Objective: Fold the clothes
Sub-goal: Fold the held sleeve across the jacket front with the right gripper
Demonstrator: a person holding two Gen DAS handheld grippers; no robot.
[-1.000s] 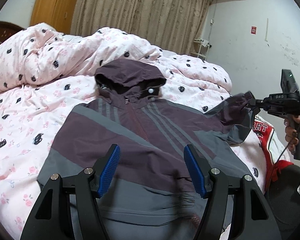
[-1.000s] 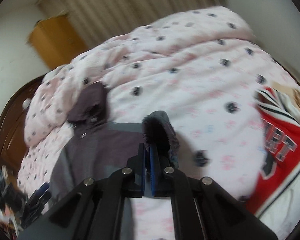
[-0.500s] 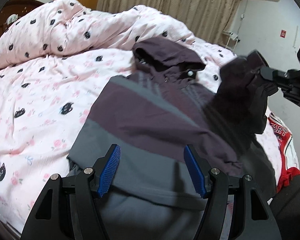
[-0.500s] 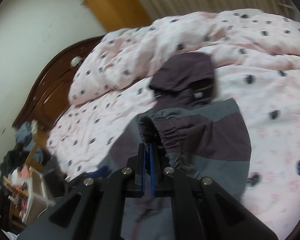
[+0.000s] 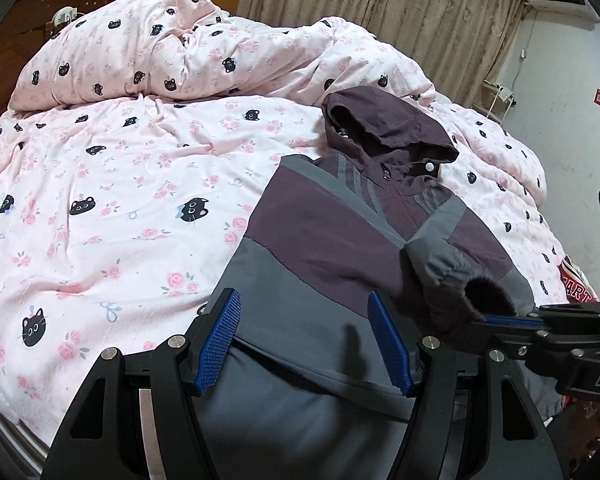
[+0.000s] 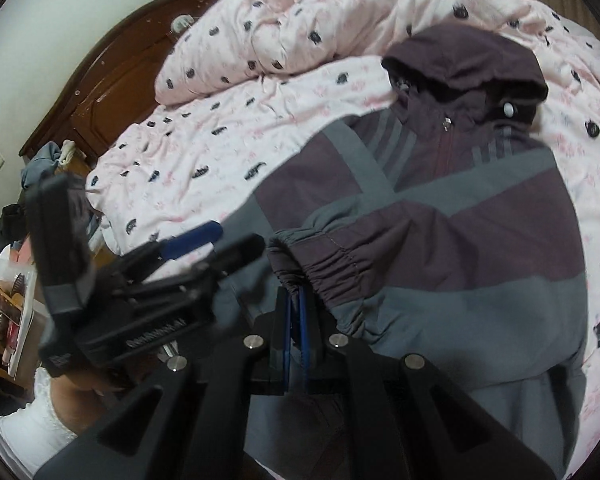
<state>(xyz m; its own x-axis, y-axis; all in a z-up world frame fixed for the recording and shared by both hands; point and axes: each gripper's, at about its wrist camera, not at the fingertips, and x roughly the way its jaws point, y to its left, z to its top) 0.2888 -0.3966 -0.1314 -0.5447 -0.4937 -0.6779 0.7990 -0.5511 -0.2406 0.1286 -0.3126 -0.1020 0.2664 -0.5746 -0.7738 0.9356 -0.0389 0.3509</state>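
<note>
A purple and grey hooded jacket lies front up on the bed, hood away from me; it also shows in the right wrist view. My right gripper is shut on the jacket's elastic sleeve cuff and holds the sleeve folded across the jacket's front. In the left wrist view the right gripper comes in from the right with the cuff. My left gripper is open and empty, low over the jacket's hem; it shows at the left of the right wrist view.
The bed is covered by a pink quilt with black cat faces, bunched up at the back. A dark wooden headboard stands at the left. A red and white garment lies at the bed's right edge. Cluttered furniture stands beside the bed.
My right gripper has carried the sleeve from out at the jacket's right side across onto its front. My left gripper has stayed open and shifted left and lower toward the hem.
</note>
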